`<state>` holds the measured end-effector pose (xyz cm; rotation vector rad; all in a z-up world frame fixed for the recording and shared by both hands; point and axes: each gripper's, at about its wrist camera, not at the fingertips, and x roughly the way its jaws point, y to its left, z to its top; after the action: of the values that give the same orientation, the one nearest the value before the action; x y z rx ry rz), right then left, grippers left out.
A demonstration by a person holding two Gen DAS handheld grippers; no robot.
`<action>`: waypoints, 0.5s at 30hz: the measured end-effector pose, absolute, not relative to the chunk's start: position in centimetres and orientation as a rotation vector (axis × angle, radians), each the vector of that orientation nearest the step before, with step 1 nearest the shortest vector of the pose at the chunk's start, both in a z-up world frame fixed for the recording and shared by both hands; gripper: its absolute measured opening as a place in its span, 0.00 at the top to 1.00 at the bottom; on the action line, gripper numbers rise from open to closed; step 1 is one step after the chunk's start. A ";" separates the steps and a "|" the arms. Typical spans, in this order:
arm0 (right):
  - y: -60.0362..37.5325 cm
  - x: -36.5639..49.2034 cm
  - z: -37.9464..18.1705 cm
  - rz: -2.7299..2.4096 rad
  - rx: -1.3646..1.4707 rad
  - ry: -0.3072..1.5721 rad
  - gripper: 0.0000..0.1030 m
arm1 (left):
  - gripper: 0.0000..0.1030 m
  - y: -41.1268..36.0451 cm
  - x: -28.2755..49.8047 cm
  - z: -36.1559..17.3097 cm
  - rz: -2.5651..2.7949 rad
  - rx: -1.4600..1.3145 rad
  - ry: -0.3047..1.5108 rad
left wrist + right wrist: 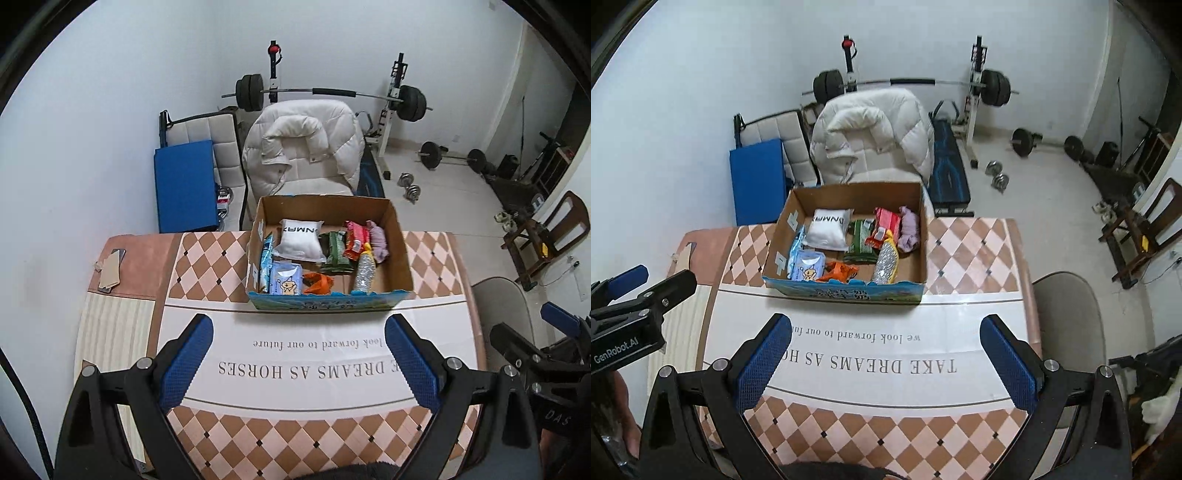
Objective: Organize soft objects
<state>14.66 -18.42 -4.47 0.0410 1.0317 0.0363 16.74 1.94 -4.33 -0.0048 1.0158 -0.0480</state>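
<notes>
Left hand-held gripper (299,356) agape, right hand-held gripper (886,356) likewise, cardboard box (400,251) contents partly overlapped

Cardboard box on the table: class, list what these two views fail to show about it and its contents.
- Left wrist view: the cardboard box hides the lower part of the orange packet behind its front wall.
- Right wrist view: the white pillow lettering is too small to read.
- Both views: whatever lies under the packed items is covered.

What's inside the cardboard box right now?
The cardboard box holds a white pillow, blue tissue pack, orange packet, green packet, red packet, pink cloth and bottle. Anything beneath them is hidden.
</notes>
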 end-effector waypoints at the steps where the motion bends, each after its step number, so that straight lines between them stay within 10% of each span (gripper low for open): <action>1: -18.5 14.2 -3.9 0.038 0.039 1.028 0.00 | 0.07 1.9 16.3 -3.9 -0.053 -0.006 1.012; 15: -18.5 10.2 0.1 0.043 0.006 0.989 0.00 | 0.07 1.6 13.4 -1.4 -0.037 -0.017 0.962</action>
<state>10.19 -18.46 0.14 0.0057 0.9893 0.0432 13.44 1.64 -1.35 -0.0170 0.9616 -0.0369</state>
